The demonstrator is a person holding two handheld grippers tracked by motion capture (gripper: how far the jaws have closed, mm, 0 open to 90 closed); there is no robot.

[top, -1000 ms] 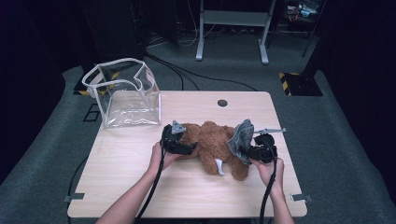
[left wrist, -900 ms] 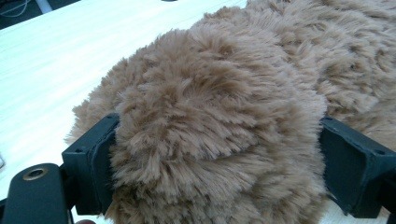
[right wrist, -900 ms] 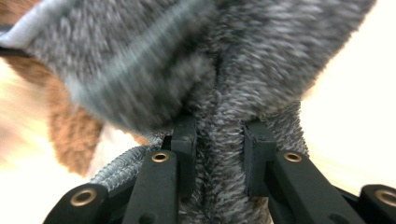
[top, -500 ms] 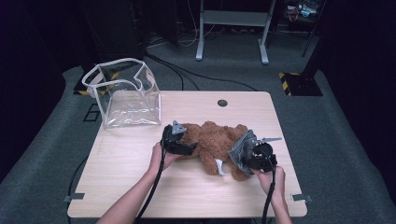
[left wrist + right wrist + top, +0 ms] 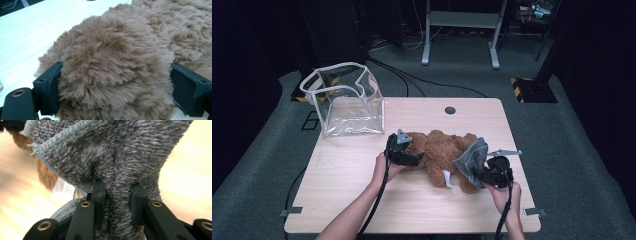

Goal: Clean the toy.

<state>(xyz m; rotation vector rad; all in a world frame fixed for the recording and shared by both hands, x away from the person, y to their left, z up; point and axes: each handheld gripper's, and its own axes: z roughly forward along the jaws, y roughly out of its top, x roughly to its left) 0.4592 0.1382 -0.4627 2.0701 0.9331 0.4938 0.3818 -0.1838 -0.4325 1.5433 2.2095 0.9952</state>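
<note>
brown plush, a teddy bear [image 5: 439, 152], lay on its side across the middle of the pale wooden table [image 5: 342, 190], stretched from left to right in the high view. in the high view the left gripper [image 5: 412, 159] sat at the bear's left end, the person's left hand [image 5: 384, 167] behind it. in the left gripper view its two black jaws stood wide apart with a rounded lump of the bear's fur [image 5: 112, 75] bulging up between them, the pads pressed into the pile on both sides: it was clamped on the bear.

at the bear's right end a grey cloth [image 5: 472, 159] stood up in a loose, crumpled fan, touching the fur. the right gripper [image 5: 484, 175] sat just behind it near the table's right edge, held by the person's right hand [image 5: 504, 192]. in the right gripper view its jaws were drawn close together with a pinched fold of the grey cloth [image 5: 117, 170] squeezed between the pads, the stitched hem running off to the upper left; a patch of brown fur [image 5: 46, 176] and a white tag [image 5: 63, 191] showed blurred beyond it. a white tag [image 5: 447, 179] also showed under the bear in the high view.

a clear plastic bag [image 5: 344, 102] with white edging stood open at the table's far left corner, well apart from the bear and both grippers. a small dark round hole [image 5: 450, 110] lay near the far edge.
</note>
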